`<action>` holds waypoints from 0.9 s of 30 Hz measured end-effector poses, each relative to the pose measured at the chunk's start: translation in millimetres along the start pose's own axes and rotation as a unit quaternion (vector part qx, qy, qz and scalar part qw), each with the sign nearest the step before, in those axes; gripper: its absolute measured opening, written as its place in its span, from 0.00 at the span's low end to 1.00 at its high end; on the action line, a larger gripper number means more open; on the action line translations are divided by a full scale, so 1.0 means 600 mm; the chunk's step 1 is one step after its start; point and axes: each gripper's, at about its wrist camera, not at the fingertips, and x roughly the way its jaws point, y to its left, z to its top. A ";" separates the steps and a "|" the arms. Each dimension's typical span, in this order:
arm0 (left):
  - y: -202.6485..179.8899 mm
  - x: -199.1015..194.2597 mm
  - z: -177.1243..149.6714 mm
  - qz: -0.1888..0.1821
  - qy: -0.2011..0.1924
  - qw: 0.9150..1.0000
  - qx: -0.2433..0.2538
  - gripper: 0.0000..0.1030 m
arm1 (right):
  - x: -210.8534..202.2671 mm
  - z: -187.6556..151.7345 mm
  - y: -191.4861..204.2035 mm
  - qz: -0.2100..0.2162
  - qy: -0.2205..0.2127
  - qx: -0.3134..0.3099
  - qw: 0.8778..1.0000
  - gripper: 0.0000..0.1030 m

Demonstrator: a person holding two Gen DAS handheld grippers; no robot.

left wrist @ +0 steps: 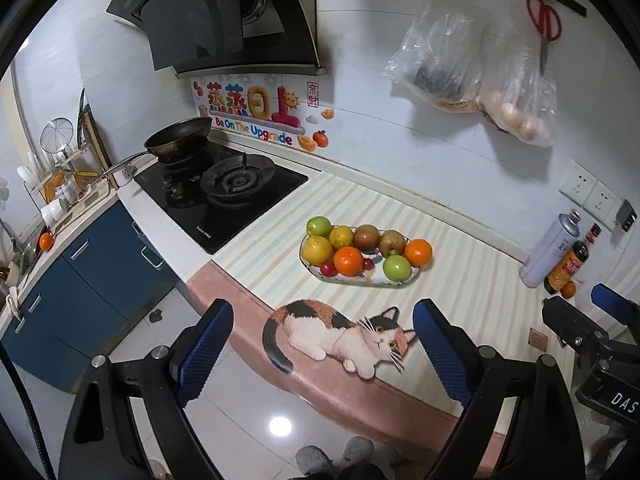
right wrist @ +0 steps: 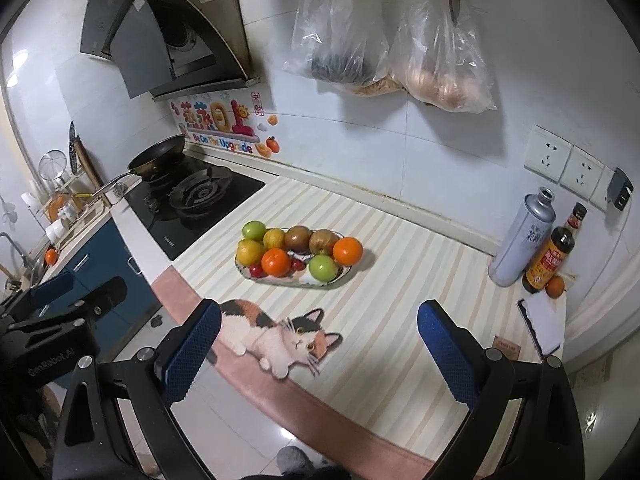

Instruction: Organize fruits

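Two tongs, left tongs (left wrist: 324, 356) and right tongs (right wrist: 320, 354), stand spread wide and empty at 6 o'clock. Fruit plate (left wrist: 394, 282) sits mid-bench (left wrist: 472, 280), well apart, at 12 o'clock beyond cat picture (left wrist: 340, 330).

We hold our left gripper (left wrist: 324, 354) level and pointed forward, its two blue-padded fingers (left wrist: 206, 350) spread wide with nothing between them. Our right gripper (right wrist: 320, 350) sits the same way, jaws wide apart and empty, its blue pads (right wrist: 446, 354) facing each other across the gap. The two tools are side by side at about the same height: in the left wrist view the right gripper's black body and a blue fingertip show at the right edge, and in the right wrist view the left gripper shows at the left edge. Our hands are not visible.
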 end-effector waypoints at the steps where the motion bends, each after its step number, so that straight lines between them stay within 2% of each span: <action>1: 0.000 0.007 0.007 0.002 -0.003 1.000 -0.002 0.89 | 0.012 0.007 -0.002 -0.002 0.002 0.001 1.000 0.98; 12: -0.011 0.093 0.052 0.020 0.019 1.000 0.001 0.89 | 0.124 0.051 -0.015 -0.006 0.033 0.011 0.999 0.98; 21: -0.010 0.125 0.056 0.013 0.043 0.999 -0.001 0.89 | 0.157 0.052 -0.022 -0.010 0.044 0.010 0.999 0.98; 22: -0.010 0.127 0.055 0.012 0.045 0.999 -0.002 0.90 | 0.157 0.052 -0.021 -0.011 0.045 0.009 0.999 0.98; 24: -0.009 0.129 0.055 0.011 0.046 0.999 -0.003 0.99 | 0.160 0.052 -0.021 -0.011 0.046 0.007 0.999 0.98; 27: -0.011 0.129 0.055 0.013 0.043 0.999 0.000 0.99 | 0.160 0.053 -0.020 -0.010 0.045 0.006 0.999 0.98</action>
